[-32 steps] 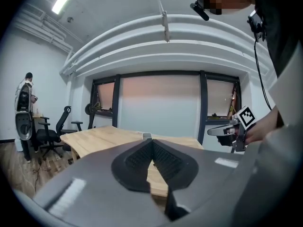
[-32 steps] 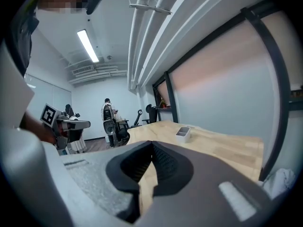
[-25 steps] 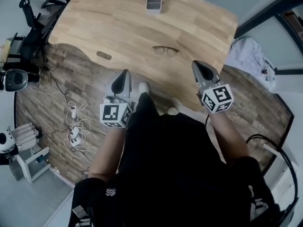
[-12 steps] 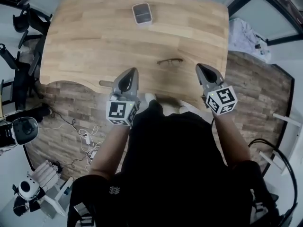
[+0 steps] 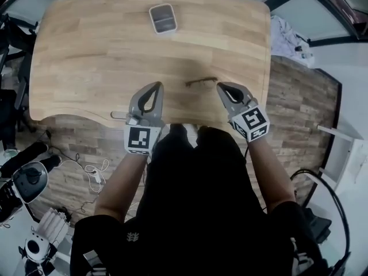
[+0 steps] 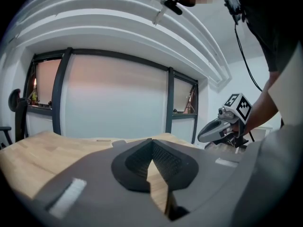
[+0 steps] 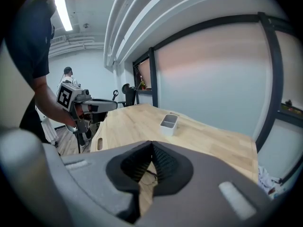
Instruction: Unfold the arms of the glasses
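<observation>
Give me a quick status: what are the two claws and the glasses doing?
Left gripper shut, empty. Right gripper shut, empty. Glasses on table between them, untouched. Small container far back, nothing in the way.

Glasses (image 5: 201,81) lie on the table (image 5: 86,50); tray (image 5: 163,18) behind them, leftward.

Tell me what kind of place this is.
Probably an office or lab workroom. There is a large wooden desk on wood-look flooring, with dark office chairs beside it. Loose cables lie on the floor, and wide frosted windows run along the wall.
</observation>
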`<state>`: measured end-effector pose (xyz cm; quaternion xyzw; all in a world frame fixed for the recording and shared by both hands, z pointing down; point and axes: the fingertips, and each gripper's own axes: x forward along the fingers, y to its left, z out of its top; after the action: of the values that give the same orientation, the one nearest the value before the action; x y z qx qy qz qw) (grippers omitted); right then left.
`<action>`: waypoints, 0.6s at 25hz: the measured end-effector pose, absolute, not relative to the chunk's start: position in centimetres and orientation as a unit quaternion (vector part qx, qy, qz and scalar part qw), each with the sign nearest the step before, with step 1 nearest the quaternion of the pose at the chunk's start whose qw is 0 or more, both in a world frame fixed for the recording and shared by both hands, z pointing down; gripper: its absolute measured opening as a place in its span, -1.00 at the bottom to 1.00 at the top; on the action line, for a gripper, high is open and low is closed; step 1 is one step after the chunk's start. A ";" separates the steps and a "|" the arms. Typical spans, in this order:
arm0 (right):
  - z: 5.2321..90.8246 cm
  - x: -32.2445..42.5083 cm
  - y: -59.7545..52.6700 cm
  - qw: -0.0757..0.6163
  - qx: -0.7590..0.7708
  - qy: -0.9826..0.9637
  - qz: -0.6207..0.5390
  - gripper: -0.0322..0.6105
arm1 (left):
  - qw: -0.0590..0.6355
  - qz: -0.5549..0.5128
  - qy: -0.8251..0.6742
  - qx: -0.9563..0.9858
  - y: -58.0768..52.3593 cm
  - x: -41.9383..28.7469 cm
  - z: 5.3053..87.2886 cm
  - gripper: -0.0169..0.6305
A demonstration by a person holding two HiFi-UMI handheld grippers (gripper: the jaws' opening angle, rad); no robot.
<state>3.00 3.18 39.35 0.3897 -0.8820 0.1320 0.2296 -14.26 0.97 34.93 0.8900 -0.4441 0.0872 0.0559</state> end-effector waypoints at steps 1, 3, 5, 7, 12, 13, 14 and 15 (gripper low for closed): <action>39.7 2.7 2.9 0.234 0.383 -0.884 0.133 -0.90 | 0.052 0.089 -0.442 0.891 0.7 -14.0 35.0 -0.93; 40.6 2.4 2.4 0.246 0.368 -0.887 0.135 -0.90 | 0.055 0.091 -0.437 0.893 -0.1 -13.3 35.5 -0.93; 41.9 2.1 1.9 0.251 0.354 -0.889 0.144 -0.90 | 0.043 0.097 -0.438 0.892 -0.7 -12.8 35.8 -0.93; 43.6 1.4 1.8 0.253 0.333 -0.896 0.150 -0.90 | 0.026 0.110 -0.443 0.889 -0.9 -12.7 36.3 -0.93; 48.0 0.2 1.2 0.281 0.285 -0.906 0.138 -0.90 | 0.046 0.136 -0.460 0.876 -0.7 -13.1 39.4 -0.93; 48.6 0.0 1.2 0.287 0.275 -0.908 0.132 -0.90 | 0.049 0.144 -0.458 0.876 -0.5 -13.0 40.1 -0.93; 49.2 -0.2 1.2 0.293 0.263 -0.911 0.126 -0.90 | 0.053 0.151 -0.455 0.876 -0.3 -12.9 40.6 -0.93; 49.9 -0.4 1.2 0.299 0.248 -0.913 0.121 -0.90 | 0.057 0.155 -0.454 0.875 -0.1 -12.9 41.2 -0.93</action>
<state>-0.40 1.19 49.86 0.2483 -0.9133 0.1213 0.2991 -12.86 -0.14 41.18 0.8753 -0.4543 0.1553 0.0573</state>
